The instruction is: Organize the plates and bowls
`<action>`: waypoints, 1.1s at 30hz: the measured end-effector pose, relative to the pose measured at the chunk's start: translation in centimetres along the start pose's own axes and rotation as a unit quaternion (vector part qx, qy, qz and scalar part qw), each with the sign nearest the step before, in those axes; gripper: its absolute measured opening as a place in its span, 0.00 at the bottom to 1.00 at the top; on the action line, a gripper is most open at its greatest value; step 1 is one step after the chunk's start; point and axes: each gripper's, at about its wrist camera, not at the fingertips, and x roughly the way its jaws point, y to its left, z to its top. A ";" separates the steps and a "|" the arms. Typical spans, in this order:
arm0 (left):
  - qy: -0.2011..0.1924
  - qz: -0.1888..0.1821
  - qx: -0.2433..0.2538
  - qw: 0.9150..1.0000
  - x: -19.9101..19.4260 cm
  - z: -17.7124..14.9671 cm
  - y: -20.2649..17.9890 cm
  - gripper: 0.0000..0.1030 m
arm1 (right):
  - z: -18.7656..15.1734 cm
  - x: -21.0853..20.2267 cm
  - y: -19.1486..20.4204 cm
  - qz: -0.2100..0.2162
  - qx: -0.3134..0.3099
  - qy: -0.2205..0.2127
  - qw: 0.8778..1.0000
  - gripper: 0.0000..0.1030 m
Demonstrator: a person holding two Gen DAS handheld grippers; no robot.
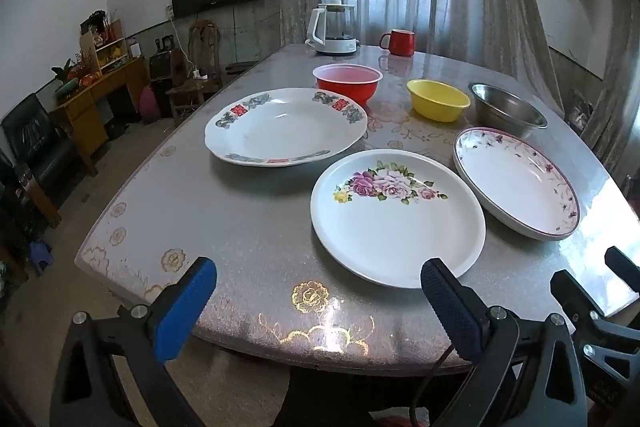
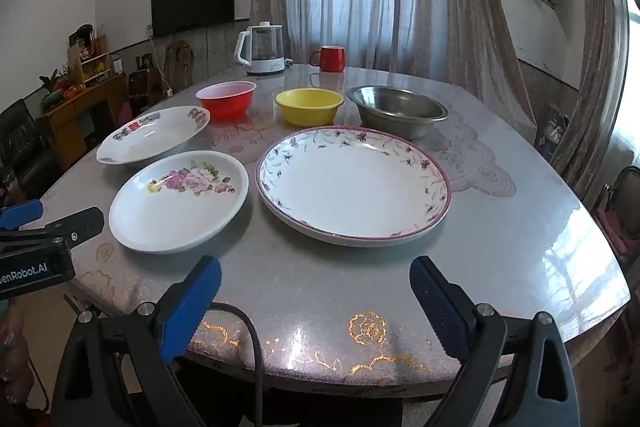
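Three plates lie on the grey table (image 1: 240,227): a white plate with a red-and-green rim (image 1: 286,126) (image 2: 154,134), a rose-print plate (image 1: 398,217) (image 2: 179,199), and a pink-rimmed floral plate (image 1: 516,183) (image 2: 354,185). Behind them stand a red bowl (image 1: 347,81) (image 2: 227,99), a yellow bowl (image 1: 438,99) (image 2: 309,105) and a steel bowl (image 1: 506,109) (image 2: 397,110). My left gripper (image 1: 318,285) is open and empty at the table's near edge, before the rose plate. My right gripper (image 2: 316,281) is open and empty, before the pink-rimmed plate.
A white kettle (image 1: 333,29) (image 2: 262,49) and a red mug (image 1: 399,42) (image 2: 330,59) stand at the table's far end. Curtains hang behind. A TV, a wooden cabinet and chairs are off to the left. A chair (image 2: 620,211) stands at the right.
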 end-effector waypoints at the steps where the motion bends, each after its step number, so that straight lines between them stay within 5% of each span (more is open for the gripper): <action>1: 0.001 0.000 -0.001 1.000 0.1 0.0 0.0 1.00 | 0.0 0.1 0.0 0.001 0.001 0.002 1.000 0.94; 33: 0.007 0.002 -0.005 1.000 0.3 -0.1 0.5 1.00 | -0.4 0.4 -0.5 -0.005 0.013 0.009 1.000 0.94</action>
